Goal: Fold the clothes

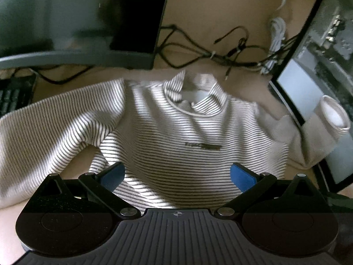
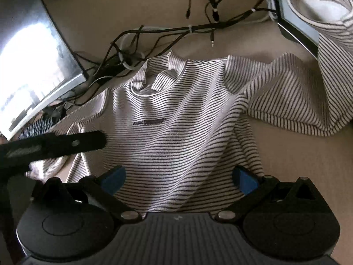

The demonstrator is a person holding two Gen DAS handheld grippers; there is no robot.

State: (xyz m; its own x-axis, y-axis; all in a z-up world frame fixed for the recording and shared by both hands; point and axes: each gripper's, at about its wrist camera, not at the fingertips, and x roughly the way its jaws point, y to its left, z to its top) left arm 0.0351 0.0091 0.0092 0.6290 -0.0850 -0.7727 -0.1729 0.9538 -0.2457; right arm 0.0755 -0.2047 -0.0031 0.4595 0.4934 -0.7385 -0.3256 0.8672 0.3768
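A white sweater with thin dark stripes (image 1: 176, 137) lies face up on a beige table, collar away from me, a small dark logo on the chest. It also shows in the right wrist view (image 2: 176, 132). Its left sleeve (image 1: 44, 132) spreads to the left. Its right sleeve (image 2: 308, 101) runs up to the right, and the cuff (image 2: 317, 2) rests against a monitor. My left gripper (image 1: 177, 177) is open above the hem, holding nothing. My right gripper (image 2: 178, 181) is open over the lower hem, holding nothing. The left gripper's black body (image 2: 55, 145) shows at the left in the right wrist view.
A tangle of black and white cables (image 1: 220, 53) lies behind the collar; it also shows in the right wrist view (image 2: 167, 31). One monitor (image 1: 320, 77) stands at the right and another (image 2: 30, 50) at the left. A keyboard (image 1: 13, 95) lies far left.
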